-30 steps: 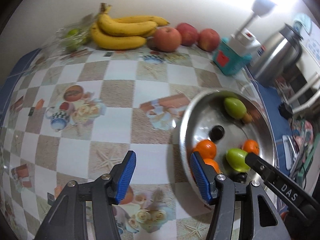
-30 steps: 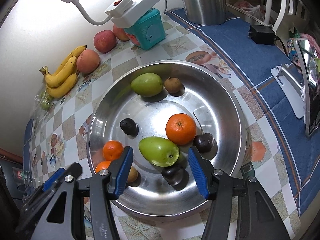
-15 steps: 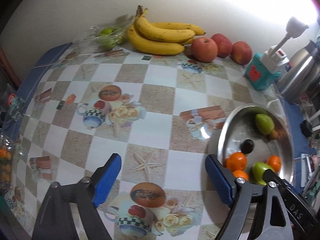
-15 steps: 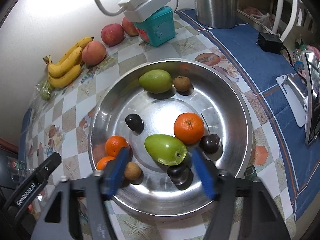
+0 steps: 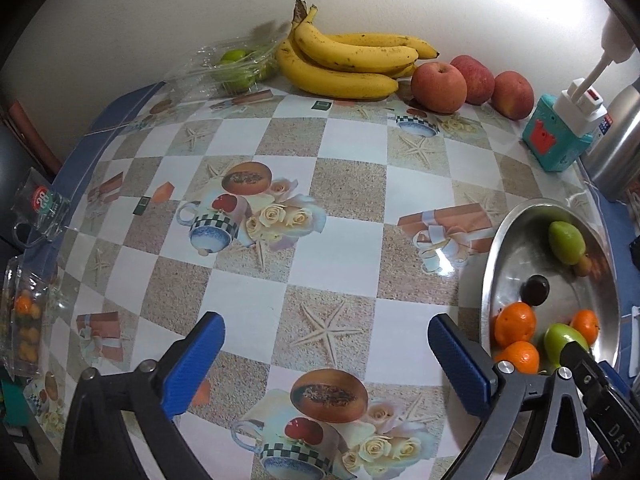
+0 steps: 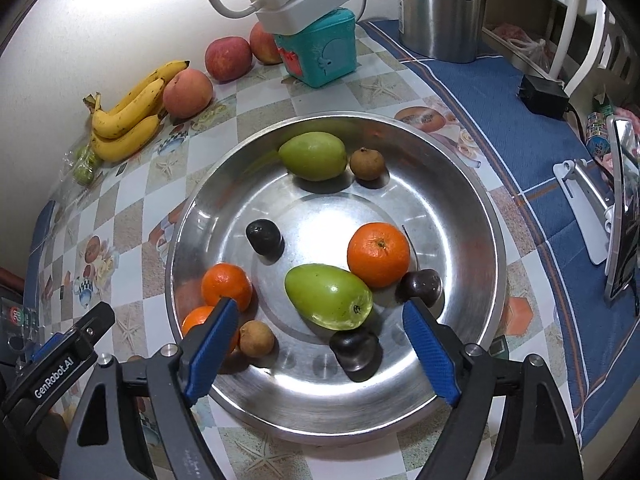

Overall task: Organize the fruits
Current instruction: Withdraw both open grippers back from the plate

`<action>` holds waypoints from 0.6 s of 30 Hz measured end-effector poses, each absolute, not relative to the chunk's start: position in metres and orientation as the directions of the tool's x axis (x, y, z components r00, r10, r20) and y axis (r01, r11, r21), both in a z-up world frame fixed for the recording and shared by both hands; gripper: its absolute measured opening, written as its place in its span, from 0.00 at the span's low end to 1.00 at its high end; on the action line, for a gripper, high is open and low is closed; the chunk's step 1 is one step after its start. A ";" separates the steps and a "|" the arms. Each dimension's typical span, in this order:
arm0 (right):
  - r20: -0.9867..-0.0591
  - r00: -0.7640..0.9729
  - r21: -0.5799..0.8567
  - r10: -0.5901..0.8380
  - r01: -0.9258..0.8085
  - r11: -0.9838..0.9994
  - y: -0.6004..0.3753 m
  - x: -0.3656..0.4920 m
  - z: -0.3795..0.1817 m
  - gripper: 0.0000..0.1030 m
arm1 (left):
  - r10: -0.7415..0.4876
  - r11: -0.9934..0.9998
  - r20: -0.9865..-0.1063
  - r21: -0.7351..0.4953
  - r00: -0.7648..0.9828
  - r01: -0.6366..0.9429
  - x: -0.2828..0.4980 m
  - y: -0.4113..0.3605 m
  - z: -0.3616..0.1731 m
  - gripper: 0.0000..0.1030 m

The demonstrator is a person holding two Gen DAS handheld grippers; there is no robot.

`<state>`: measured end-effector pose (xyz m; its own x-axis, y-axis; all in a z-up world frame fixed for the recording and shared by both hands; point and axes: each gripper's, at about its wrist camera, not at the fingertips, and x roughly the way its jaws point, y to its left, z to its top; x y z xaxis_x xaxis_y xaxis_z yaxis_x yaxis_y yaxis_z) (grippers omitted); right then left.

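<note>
A steel bowl (image 6: pixel 472 208) holds two green mangoes (image 6: pixel 328 295), three oranges (image 6: pixel 378 254), dark plums and small brown fruits. My right gripper (image 6: pixel 318 326) is open and empty, low over the bowl's near side, its fingers either side of the near mango. My left gripper (image 5: pixel 326 344) is open and empty above the patterned tablecloth, left of the bowl (image 5: pixel 490 264). Bananas (image 5: pixel 344 60) and three apples (image 5: pixel 438 86) lie along the far wall.
A teal box (image 6: pixel 320 54) with a white power strip on it and a steel kettle (image 6: pixel 440 4) stand behind the bowl. A clear bag of green fruit (image 5: pixel 236 66) lies left of the bananas. A phone stand (image 6: pixel 600 216) is at the right.
My left gripper has drawn back to the left, away from the bowl, and opened wider. My right gripper has opened wider and stayed over the bowl's near side.
</note>
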<state>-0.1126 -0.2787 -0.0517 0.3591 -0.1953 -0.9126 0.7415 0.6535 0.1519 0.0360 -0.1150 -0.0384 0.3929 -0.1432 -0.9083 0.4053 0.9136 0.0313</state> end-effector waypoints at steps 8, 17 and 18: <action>-0.904 0.370 0.139 -0.216 0.729 0.670 -0.272 -0.109 -0.050 0.96 | -0.110 0.914 -0.907 0.068 0.405 0.399 0.040 -0.110 -0.044 1.00; -0.893 0.387 0.115 -0.231 0.693 0.712 -0.257 -0.098 -0.049 0.96 | -0.006 0.893 -0.904 0.187 0.426 0.409 0.037 -0.107 -0.057 1.00; -0.892 0.389 0.114 -0.231 0.687 0.717 -0.255 -0.097 -0.049 0.96 | 0.006 0.892 -0.899 0.203 0.438 0.405 0.036 -0.107 -0.057 1.00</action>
<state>-0.0973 -0.2550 -0.0490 0.3892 -0.2311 -0.8917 0.6873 0.7174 0.1140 0.0361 -0.1065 -0.0572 0.4376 0.0064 -0.8991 0.4046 0.8916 0.2033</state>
